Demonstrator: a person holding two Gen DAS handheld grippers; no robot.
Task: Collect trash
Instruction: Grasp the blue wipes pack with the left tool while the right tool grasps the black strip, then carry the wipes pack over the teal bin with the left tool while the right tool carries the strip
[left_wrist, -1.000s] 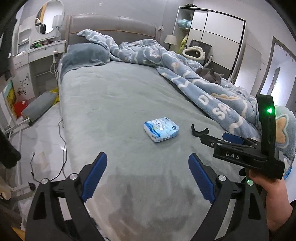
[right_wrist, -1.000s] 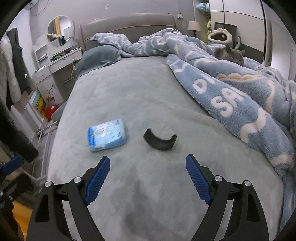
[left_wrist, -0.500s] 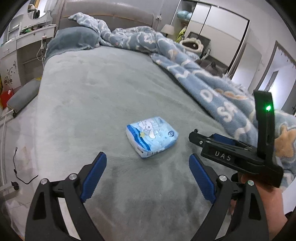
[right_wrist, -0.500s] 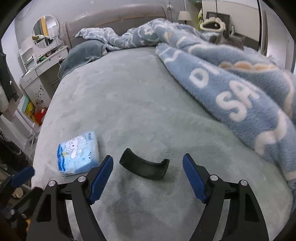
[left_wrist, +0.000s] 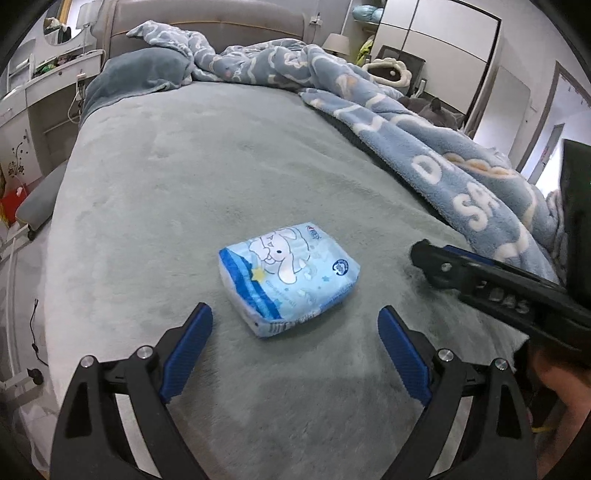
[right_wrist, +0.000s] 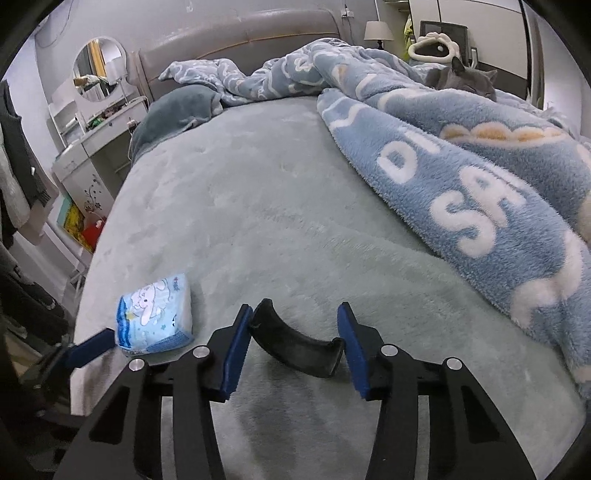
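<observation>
curved black scrap (right_wrist: 295, 345) lies on grey-green bedcover (right_wrist: 258, 206) between the closing jaws of right gripper (right_wrist: 293, 349), left pad touching its end, right pad just clear. blue tissue pack (left_wrist: 288, 277) sits just ahead of left gripper (left_wrist: 295, 328), jaws wide apart, untouched.

R gripper (right_wrist: 295, 332) closing round black curved piece (right_wrist: 295, 341), L gripper (left_wrist: 295, 328) nearer tissue pack (left_wrist: 288, 273)
</observation>
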